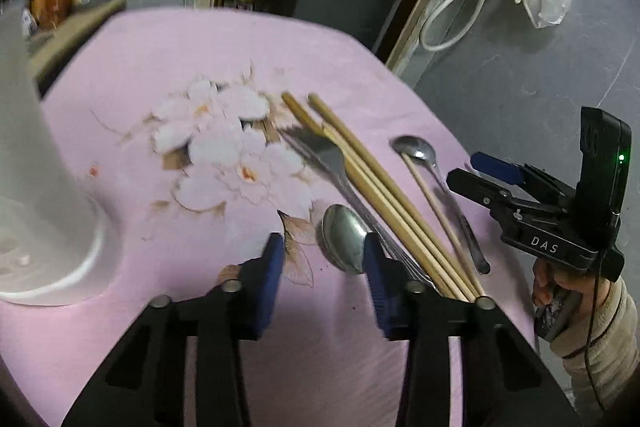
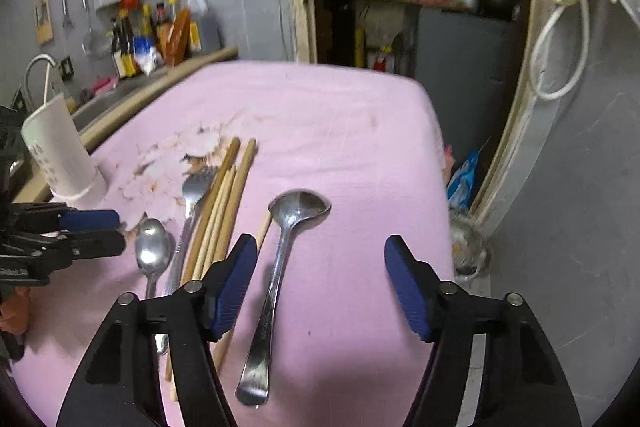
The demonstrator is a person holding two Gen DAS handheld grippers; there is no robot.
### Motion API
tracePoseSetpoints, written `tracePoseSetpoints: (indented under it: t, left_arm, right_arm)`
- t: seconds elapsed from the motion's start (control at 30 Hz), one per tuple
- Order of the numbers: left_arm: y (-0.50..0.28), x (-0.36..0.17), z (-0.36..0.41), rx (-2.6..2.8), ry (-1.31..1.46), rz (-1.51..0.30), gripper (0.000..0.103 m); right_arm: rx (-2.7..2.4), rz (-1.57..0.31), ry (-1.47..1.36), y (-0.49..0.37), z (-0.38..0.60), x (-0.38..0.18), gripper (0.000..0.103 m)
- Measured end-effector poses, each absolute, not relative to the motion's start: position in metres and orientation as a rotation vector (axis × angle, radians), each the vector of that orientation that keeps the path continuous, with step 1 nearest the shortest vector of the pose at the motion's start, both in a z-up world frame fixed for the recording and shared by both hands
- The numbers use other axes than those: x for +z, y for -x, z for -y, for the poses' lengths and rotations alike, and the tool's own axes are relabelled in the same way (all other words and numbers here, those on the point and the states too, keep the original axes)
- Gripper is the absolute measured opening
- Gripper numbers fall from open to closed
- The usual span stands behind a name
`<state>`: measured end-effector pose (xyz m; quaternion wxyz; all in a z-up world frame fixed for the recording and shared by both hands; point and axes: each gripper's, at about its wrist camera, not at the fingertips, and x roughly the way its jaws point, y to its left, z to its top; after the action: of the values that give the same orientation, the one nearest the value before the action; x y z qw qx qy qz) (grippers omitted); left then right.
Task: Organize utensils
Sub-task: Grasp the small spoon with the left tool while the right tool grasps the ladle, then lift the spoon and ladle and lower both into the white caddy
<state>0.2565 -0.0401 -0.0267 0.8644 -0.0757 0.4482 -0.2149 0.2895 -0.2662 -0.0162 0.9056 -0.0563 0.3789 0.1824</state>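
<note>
Utensils, namely chopsticks (image 2: 224, 203), fork (image 2: 194, 187) and two spoons (image 2: 298, 207), are laid on the pink tablecloth (image 2: 340, 131). Both grippers, left (image 1: 324, 267) and right (image 2: 320, 259), are held unclenched, nothing grasped.

open tongs (image 1: 323, 281), spoon (image 1: 342, 239), chopsticks (image 1: 372, 183)

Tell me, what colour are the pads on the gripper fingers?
Dark blue pads, clearest in the right wrist view.

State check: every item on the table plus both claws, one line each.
left claw: open, nothing between pads
right claw: open, straddling ladle handle, not gripping
ladle: flat on cloth
small spoon: flat, bowl up
fork: flat beside chopsticks
chopsticks: loose bundle, lying flat
white holder: upright, contents unclear
</note>
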Motion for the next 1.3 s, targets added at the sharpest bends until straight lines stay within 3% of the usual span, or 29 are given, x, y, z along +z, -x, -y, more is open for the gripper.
tracePoseSetpoints:
  t: [0.17,0.33,0.43,0.97,1.13,1.3]
  left_arm:
    - [-0.27,-0.03,0.037,-0.476,0.197,-0.97,0.024]
    - [-0.275,-0.032,0.034,-0.485,0.215,-0.977,0.008]
    - [-0.274,-0.031,0.03,-0.486,0.22,-0.97,0.005]
    - [-0.263,-0.017,0.03,-0.471,0.243,-0.859,0.001]
    - [-0.254,-0.007,0.026,-0.455,0.243,-0.777,0.001]
    - [-0.233,0.011,0.031,-0.442,0.199,-0.618,0.0]
  right_arm:
    - [0.394,-0.835,0.162,-0.305,0.258,-0.023,0.061]
    - [0.407,-0.864,0.226,-0.318,0.245,-0.027,0.058]
    - [0.415,-0.878,0.247,-0.326,0.239,-0.028,0.052]
    - [0.452,-0.917,0.217,-0.338,0.234,-0.028,0.041]
    - [0.426,-0.83,0.265,-0.317,0.229,-0.022,0.041]
    - [0.375,-0.621,0.306,-0.278,0.229,-0.002,0.041]
